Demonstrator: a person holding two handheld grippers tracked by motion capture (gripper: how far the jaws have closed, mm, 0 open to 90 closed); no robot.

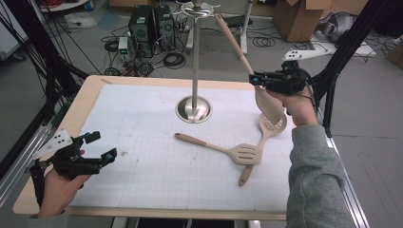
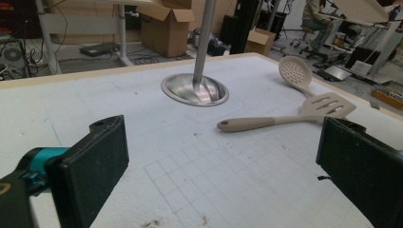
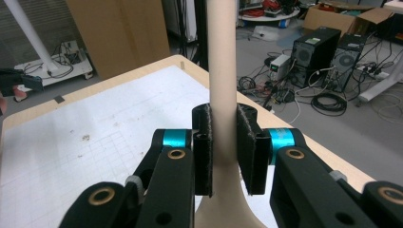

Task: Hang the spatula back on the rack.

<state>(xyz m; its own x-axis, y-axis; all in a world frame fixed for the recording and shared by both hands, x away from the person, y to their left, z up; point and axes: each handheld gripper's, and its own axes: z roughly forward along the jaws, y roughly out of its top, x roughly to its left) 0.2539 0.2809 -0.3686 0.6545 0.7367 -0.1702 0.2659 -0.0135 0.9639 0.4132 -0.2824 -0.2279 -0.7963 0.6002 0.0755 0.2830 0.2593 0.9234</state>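
My right gripper is raised over the table's right side, shut on the neck of a beige spatula. The spatula's handle slants up toward the top of the metal stand and its blade hangs below the jaws. In the right gripper view the black pads clamp the beige handle. A slotted turner and a perforated spoon lie crossed on the white mat. My left gripper rests open near the front left, nothing between its pads. Ahead of it are the turner and the spoon.
The stand's round base sits at the mat's back centre, also in the left gripper view. The table's wooden edge borders the mat. Computers, cables and cardboard boxes are on the floor beyond.
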